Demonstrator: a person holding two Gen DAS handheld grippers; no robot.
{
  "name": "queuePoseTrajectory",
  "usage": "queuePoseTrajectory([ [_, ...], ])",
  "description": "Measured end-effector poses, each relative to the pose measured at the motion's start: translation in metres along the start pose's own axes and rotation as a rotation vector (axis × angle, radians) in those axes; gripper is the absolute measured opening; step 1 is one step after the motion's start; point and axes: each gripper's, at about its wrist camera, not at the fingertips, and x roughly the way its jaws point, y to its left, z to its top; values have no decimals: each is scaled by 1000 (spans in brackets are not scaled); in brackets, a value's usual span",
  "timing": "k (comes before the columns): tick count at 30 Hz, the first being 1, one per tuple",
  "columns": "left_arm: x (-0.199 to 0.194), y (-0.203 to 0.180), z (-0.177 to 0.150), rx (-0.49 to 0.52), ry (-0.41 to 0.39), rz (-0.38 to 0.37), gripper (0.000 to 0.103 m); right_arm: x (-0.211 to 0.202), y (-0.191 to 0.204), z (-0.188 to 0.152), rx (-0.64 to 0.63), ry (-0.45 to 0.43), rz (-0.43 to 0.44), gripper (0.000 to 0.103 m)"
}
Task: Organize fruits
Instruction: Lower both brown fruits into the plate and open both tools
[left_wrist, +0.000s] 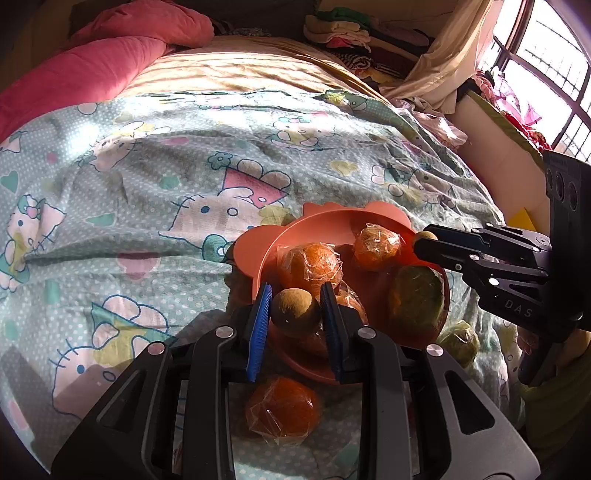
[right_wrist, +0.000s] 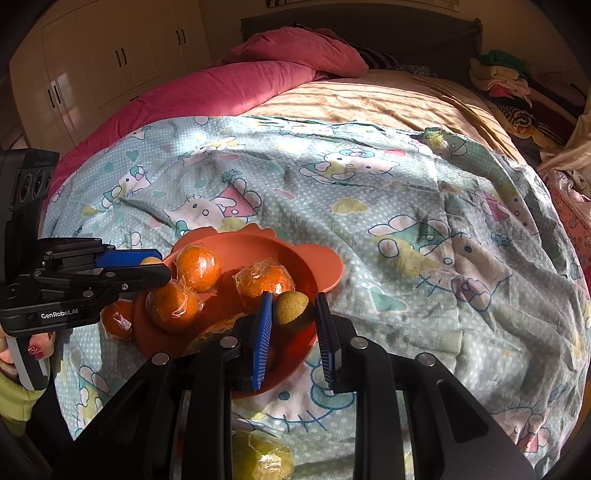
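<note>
Slippage worries me: both my left gripper (left_wrist: 295, 325) and right gripper (right_wrist: 293, 325) have jaws clamped on small brown fruits above the orange bowl's (left_wrist: 314, 221) six-o'clock edge; round skins could squirt onto the bed.

Crowded bowl (left_wrist: 369, 218), open bedsheet (left_wrist: 147, 177) beyond

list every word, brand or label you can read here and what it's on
"DAS" – embossed on the black body of the right gripper, seen from the left wrist camera.
"GenRobot.AI" – white print on the black body of the left gripper, seen from the right wrist camera.
The cartoon-print bedsheet carries pictures only, no readable words.
</note>
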Motion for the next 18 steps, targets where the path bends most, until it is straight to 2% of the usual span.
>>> queuePoseTrajectory([
  [6,0,2,0,-5,-1,3,19,0,0,0,4,-3,0,23],
  [13,-1,3,-1,-9,0,12,19,-10,-2,-2,14,-22,-11,34],
  [18,-7,1,-4,-6,-10,17,25,-18,-4,-6,29,-33,-21,39],
])
